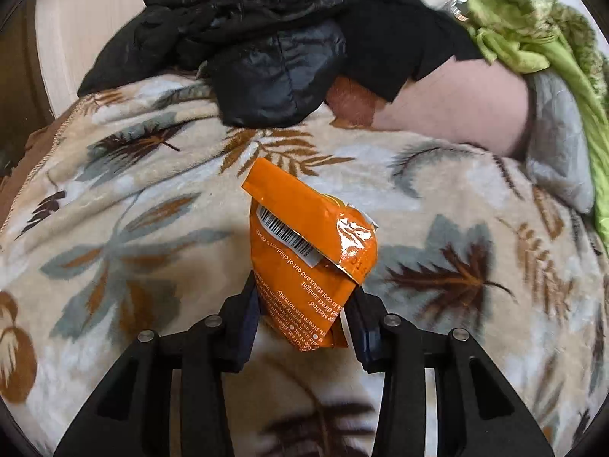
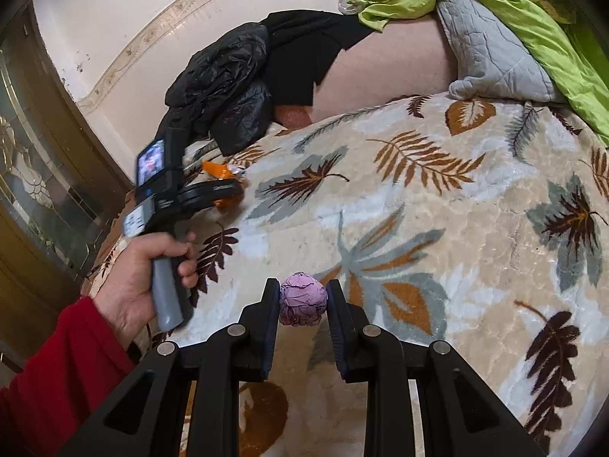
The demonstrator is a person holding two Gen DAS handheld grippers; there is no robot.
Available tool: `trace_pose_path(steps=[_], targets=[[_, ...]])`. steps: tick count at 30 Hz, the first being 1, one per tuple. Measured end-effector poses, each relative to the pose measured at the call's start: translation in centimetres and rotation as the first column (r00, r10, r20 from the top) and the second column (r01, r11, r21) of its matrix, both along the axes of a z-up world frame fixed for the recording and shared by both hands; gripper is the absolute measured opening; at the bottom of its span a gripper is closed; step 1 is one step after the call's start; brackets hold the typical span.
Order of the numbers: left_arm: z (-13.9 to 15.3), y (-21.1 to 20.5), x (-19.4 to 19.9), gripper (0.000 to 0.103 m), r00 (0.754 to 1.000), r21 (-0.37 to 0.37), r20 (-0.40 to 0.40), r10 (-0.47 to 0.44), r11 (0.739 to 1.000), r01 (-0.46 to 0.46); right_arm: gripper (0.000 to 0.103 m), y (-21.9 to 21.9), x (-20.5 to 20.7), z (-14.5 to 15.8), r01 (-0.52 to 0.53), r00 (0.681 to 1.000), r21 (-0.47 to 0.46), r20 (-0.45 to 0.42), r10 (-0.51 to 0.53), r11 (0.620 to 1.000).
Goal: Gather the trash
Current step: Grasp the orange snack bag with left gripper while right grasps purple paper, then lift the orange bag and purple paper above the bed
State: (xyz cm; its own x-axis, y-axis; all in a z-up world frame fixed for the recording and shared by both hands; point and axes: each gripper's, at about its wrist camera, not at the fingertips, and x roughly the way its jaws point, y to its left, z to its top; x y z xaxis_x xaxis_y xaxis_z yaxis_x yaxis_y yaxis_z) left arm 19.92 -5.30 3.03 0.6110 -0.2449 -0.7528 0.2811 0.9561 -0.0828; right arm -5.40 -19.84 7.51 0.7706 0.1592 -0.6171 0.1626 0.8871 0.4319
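— Black gripper fingers fill the bottom of both wrist views. What sits between them on the left?

— Left gripper, lower centre of its frame: an orange foil packet stands between the fingers, its long axis running up the frame away from the camera, barcode end farthest. Both pads meet its lower end, so it reads as a narrow grip on the packet; how firmly it is pinched is hard to judge.

— And the right?

— Right gripper, lower centre: narrow, clamped on a crumpled lilac paper ball at the fingertips, above the leaf-print blanket.

— Where do the two stand to each other?

— In the right wrist view the left gripper's handle, held by a hand in a red sleeve, sits at centre left, with the orange packet just past it toward the black jacket at upper left.

— Next move?

— Likely carrying both pieces off; no bin shows in either frame, so the direction cannot be told.
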Motion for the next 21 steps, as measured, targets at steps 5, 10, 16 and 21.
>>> trace_pose_path(steps=[5, 10, 16, 21], targets=[[3.1, 0.7, -7.3, 0.04, 0.998, -0.037, 0.052, -0.042, 0.998, 0.044, 0.026, 0.5, -1.1, 0.6, 0.014, 1.0, -0.062, 0.023, -0.013, 0.998], [6.4, 1.6, -16.7, 0.04, 0.99, -0.053, 0.095, -0.103, 0.993, 0.109, 0.026, 0.9, -3.6, 1.7, 0.023, 0.998, -0.089, 0.053, -0.019, 0.996], [8.3, 2.7, -27.0, 0.04, 0.978, -0.034, 0.123, -0.17, 0.984, 0.175, 0.026, 2.2, -9.0, 2.4, -0.005, 0.997, -0.16, 0.078, 0.018, 0.987], [8.1, 3.1, -33.1, 0.04, 0.971, -0.02, 0.138, -0.195, 0.98, 0.2, 0.026, 1.9, -13.4, 2.2, 0.005, 0.997, -0.164, 0.071, 0.006, 0.986]])
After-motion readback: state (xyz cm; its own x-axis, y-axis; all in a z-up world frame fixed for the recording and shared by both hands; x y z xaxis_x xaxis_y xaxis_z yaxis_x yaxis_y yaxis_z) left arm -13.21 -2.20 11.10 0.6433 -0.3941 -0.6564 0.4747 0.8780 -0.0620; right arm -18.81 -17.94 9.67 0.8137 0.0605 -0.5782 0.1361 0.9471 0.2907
